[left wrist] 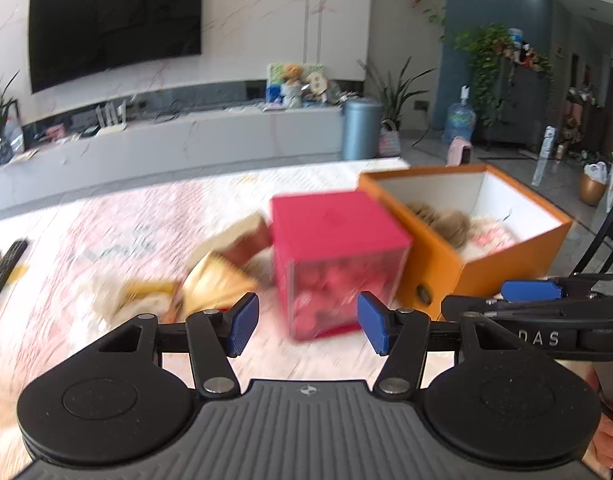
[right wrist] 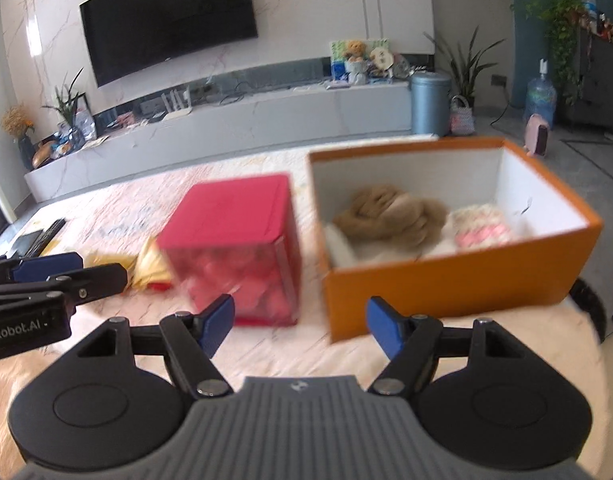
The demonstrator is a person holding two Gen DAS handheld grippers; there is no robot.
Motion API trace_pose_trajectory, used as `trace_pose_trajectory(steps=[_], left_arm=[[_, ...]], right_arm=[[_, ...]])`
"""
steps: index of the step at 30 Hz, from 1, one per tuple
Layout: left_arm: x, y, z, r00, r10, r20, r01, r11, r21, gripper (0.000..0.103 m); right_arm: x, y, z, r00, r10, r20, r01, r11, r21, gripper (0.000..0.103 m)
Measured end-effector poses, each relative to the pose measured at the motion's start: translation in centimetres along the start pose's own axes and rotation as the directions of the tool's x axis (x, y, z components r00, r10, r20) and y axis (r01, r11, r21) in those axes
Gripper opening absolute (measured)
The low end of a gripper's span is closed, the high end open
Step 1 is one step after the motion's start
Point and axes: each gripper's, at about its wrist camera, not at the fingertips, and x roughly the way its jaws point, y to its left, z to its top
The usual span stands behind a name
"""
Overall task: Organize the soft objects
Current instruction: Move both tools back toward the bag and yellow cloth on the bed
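Pale pink-patterned counter runs ahead of both claws. Left claw is released, nothing between its pads, red box straight ahead. Right claw is released too, orange box just ahead. Its view alone looks into the box: tan soft toy, pink-white one beside it.

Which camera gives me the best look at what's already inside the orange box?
The right wrist view. It looks down into the orange box, showing a tan plush and a pink-and-white soft item on its floor. The left wrist view sees the box at an angle; its near wall hides most of the contents.
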Motion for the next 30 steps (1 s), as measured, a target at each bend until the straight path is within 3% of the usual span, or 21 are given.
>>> trace_pose_trajectory(steps=[18,30], left_arm=[[-1.3,7.5,-4.9,0.983,0.120,-0.142,-0.145,0.972,-0.185,0.067],[-1.1,11.5,-4.8,0.968,0.157,-0.197,-0.210,0.933,-0.292,0.067]], right_arm=[[3.4,7.5,-2.1,0.991,0.086,-0.099,-0.097,0.989,-0.113,0.062],[6.6,10.9,-1.8,0.980,0.140,-0.143,-0.164,0.971,-0.173,0.049]])
